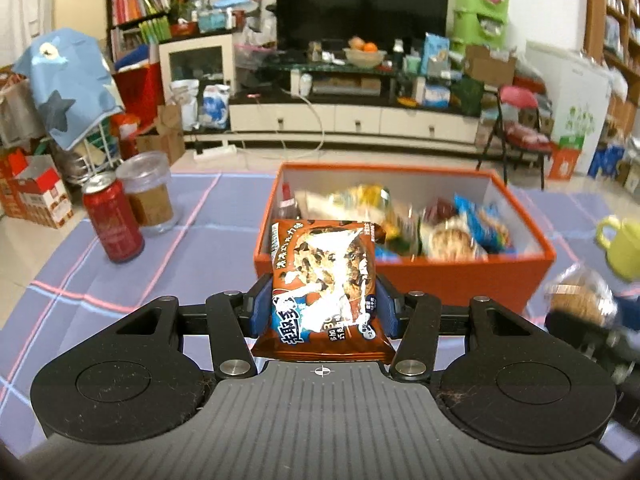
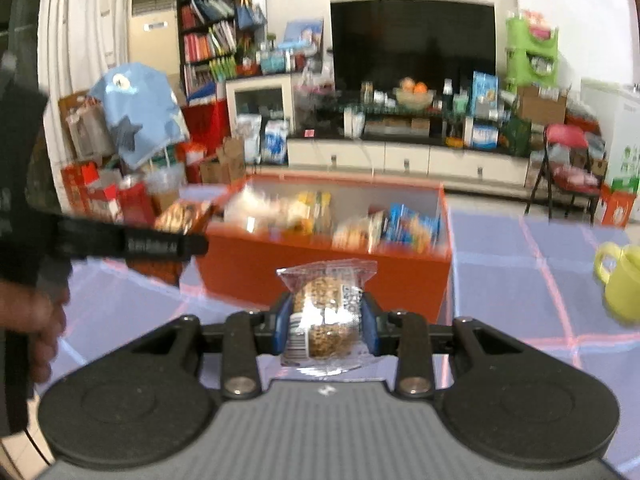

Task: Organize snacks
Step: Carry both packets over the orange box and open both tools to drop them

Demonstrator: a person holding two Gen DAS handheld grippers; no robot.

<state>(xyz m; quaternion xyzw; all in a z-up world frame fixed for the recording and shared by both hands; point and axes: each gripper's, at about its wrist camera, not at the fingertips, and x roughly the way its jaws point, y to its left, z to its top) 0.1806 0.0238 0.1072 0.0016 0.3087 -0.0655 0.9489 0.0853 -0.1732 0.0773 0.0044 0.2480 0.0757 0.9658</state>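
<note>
My left gripper (image 1: pixel 323 300) is shut on a brown chocolate-chip cookie packet (image 1: pixel 326 280), held upright just in front of the orange box (image 1: pixel 440 272). The box holds several snack packets (image 1: pixel 444 220). My right gripper (image 2: pixel 327 320) is shut on a clear-wrapped oat cake (image 2: pixel 326 312), raised above the cloth before the same orange box (image 2: pixel 320 272). In the left wrist view the oat cake (image 1: pixel 580 300) and right gripper show blurred at the right edge. In the right wrist view the left gripper's arm (image 2: pixel 152 244) crosses the left side with the cookie packet (image 2: pixel 182 214) at its tip.
A red can (image 1: pixel 112 220) and a lidded plastic cup (image 1: pixel 150 196) stand on the purple checked tablecloth (image 1: pixel 192 248) left of the box. A yellow-green mug (image 2: pixel 620 280) sits at the right. A hand (image 2: pixel 36 320) grips the left tool. Cluttered room and TV stand lie behind.
</note>
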